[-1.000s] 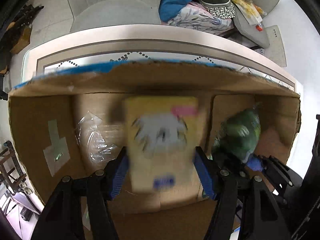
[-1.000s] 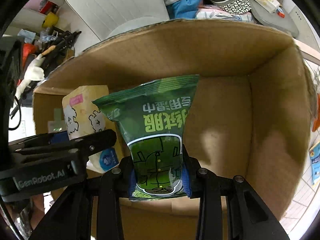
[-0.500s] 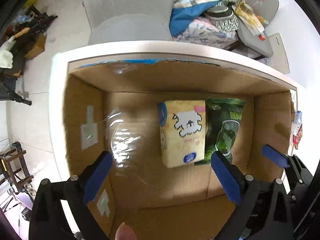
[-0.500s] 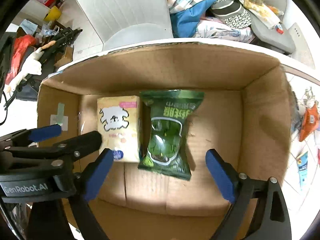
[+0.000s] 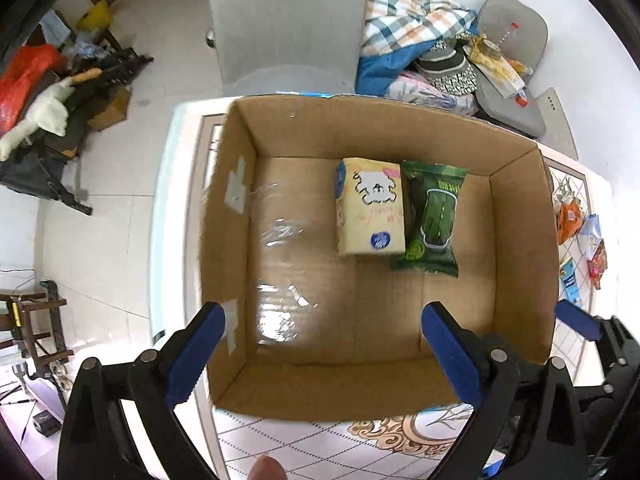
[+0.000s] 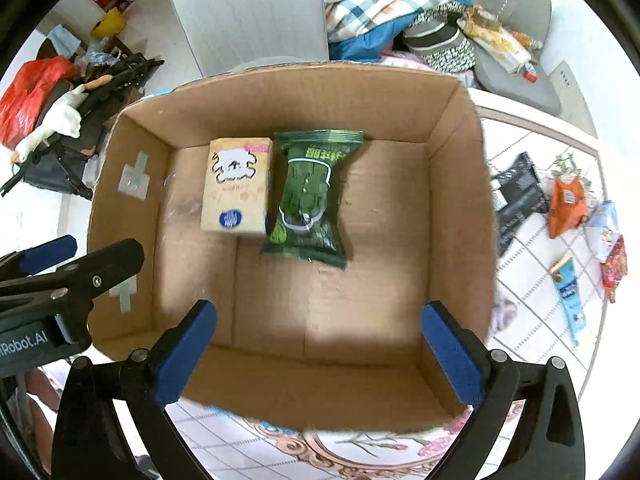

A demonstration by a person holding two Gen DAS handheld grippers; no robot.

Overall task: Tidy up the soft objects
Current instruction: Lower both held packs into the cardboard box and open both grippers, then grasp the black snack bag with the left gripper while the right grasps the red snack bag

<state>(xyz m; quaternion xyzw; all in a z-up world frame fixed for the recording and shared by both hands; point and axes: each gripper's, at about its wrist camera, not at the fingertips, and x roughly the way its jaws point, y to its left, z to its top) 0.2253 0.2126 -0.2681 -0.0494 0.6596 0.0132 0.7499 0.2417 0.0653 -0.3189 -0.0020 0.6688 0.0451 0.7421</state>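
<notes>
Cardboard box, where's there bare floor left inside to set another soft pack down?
In the cardboard box, the floor is bare right of the green snack bag up to the right wall, and along the whole near half. The yellow tissue pack and the bag fill the far middle, touching. Left of the tissue pack lies clear plastic film.

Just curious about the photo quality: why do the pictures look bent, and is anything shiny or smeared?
Both views: fisheye curving. Left wrist: glare on clear tape in the cardboard box. Right wrist: the box's right edge looks smeared.
</notes>
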